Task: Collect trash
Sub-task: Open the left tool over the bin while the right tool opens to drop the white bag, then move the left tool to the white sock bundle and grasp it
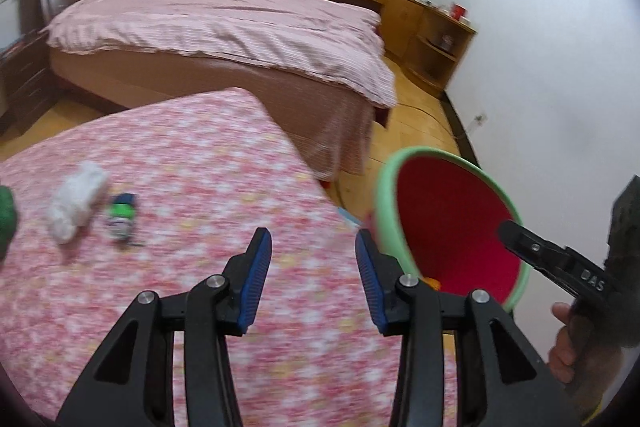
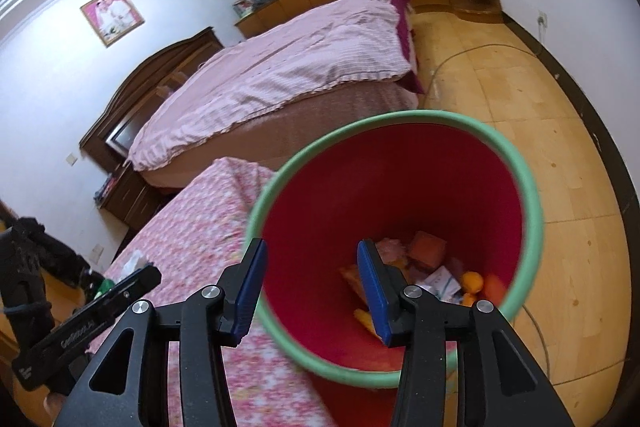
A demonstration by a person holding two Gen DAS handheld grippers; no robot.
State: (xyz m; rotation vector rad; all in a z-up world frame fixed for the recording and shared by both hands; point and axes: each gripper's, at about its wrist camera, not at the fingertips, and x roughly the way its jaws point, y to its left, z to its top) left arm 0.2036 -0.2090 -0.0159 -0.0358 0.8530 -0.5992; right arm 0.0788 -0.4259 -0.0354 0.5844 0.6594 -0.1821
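Two grippers: both mine, both w/ nothing in them.
Left gripper (image 1: 314,255): jaws spread apart, blue pads bare, only the cloth shows between them. It hangs over the table edge, near the bin side.
Right gripper (image 2: 312,263): jaws spread apart too, nothing pinched. It hangs right over the bin mouth; the near rim shows between the jaws.
Bin: red plastic bucket w/ a green rim (image 2: 532,203), on the wood floor (image 2: 552,131), just beside the table.
In the bin: some bits lie at the bottom already, an orange box-like thing (image 2: 428,247), a white paper packet (image 2: 440,281), a round orange fruit-like thing (image 2: 472,281). Rest is too blurry to name.
Table: flat top under a pink flower-print cloth (image 1: 208,155).
Trash left on table: a crumpled white tissue or paper wad (image 1: 76,201) and, just beside it, a small green-and-white wrapper or tiny bottle (image 1: 122,215) (blurry, can't tell which). At the far left edge sits a green thing (image 1: 6,213), cut off, so can't tell what it is.
Step now, I think: between pickups. Nothing is in either gripper, so it's time to go get the next bit.
Next move, my guess: swing the left gripper across the cloth to the white wad, since that side is closer to it. Come down w/ the jaws spread around it, then squeeze soft, it's squishy. Carry it over the green rim and let go.
Watch out: the small wrapper is v. close to the wad, so I could bump it away.
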